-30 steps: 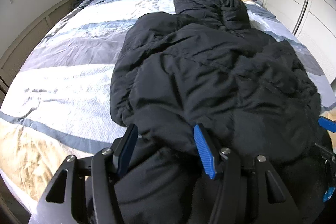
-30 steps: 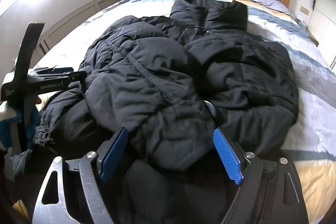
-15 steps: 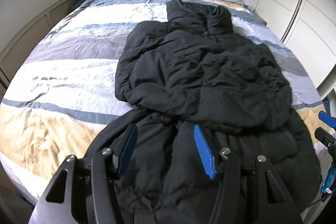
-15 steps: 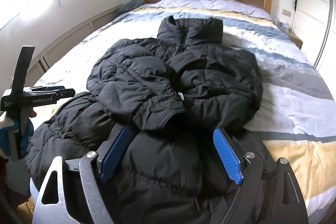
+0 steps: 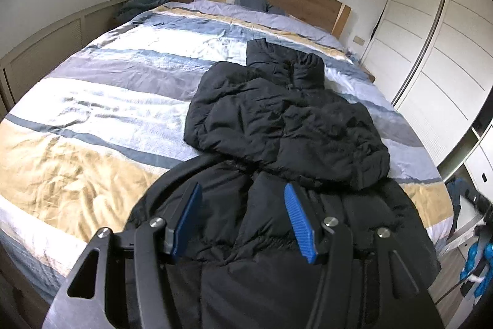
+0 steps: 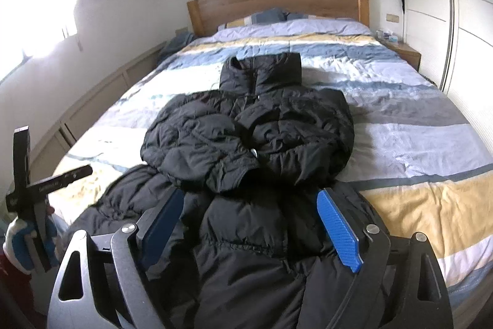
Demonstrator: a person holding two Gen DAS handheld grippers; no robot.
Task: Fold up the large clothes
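Striped bedspread (image 5: 101,88) carries a black puffer coat (image 5: 286,125); left gripper (image 5: 246,221) and right gripper (image 6: 249,224) hover above its hem, fingers spread, grasping nothing.

I am working in a home bedroom. I see a double bed (image 6: 416,144) with a striped duvet, a wooden headboard (image 6: 277,2), pillows (image 6: 265,16), a small nightstand (image 6: 403,51), and a white sliding wardrobe (image 5: 431,57) along the wall.
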